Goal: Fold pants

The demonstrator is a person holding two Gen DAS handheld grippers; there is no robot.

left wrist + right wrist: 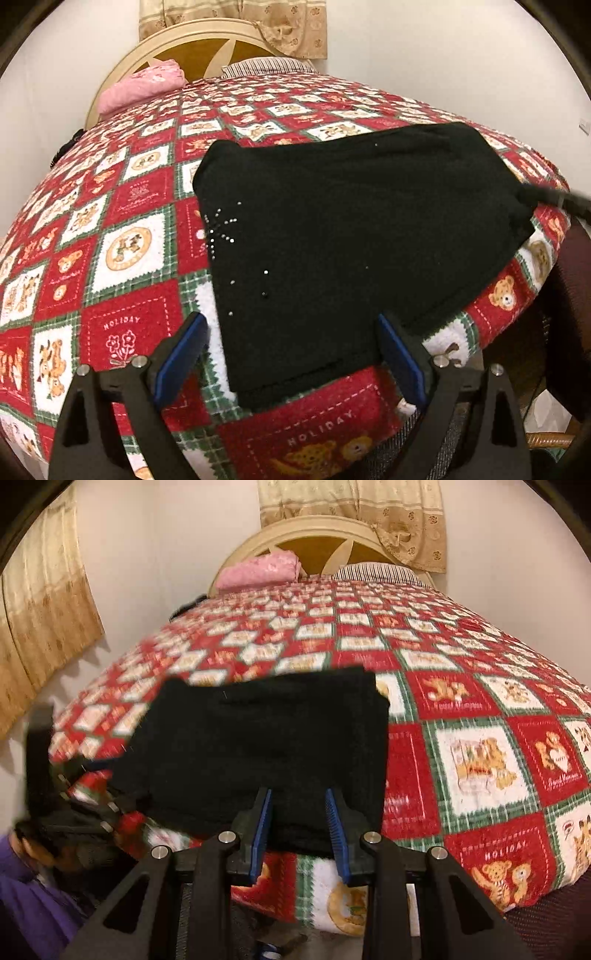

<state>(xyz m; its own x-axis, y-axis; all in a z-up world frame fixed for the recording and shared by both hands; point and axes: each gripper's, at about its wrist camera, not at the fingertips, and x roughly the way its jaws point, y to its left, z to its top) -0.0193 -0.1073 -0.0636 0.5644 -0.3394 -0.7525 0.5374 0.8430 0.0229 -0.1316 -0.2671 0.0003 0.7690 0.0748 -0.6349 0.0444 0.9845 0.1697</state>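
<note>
The black pants (pixel 351 229) lie folded flat on the red and white holiday bedspread (pixel 122 221), near the bed's front edge, with small shiny studs on one side. My left gripper (pixel 291 332) is open wide, its blue pads either side of the pants' near edge, holding nothing. In the right wrist view the pants (pixel 266 746) lie just ahead of my right gripper (pixel 298 805), which is open with a narrower gap at the near hem. The left gripper (pixel 74 812) shows blurred at the far left. The right gripper's tip (pixel 554 197) shows at the pants' right edge.
A pink pillow (pixel 144 83) and a striped pillow (pixel 269 66) lie at the cream headboard (pixel 207 40). Beige curtains (pixel 44 635) hang on the walls. The bedspread (pixel 480 720) spreads wide to the right of the pants. The bed's front edge drops off just below both grippers.
</note>
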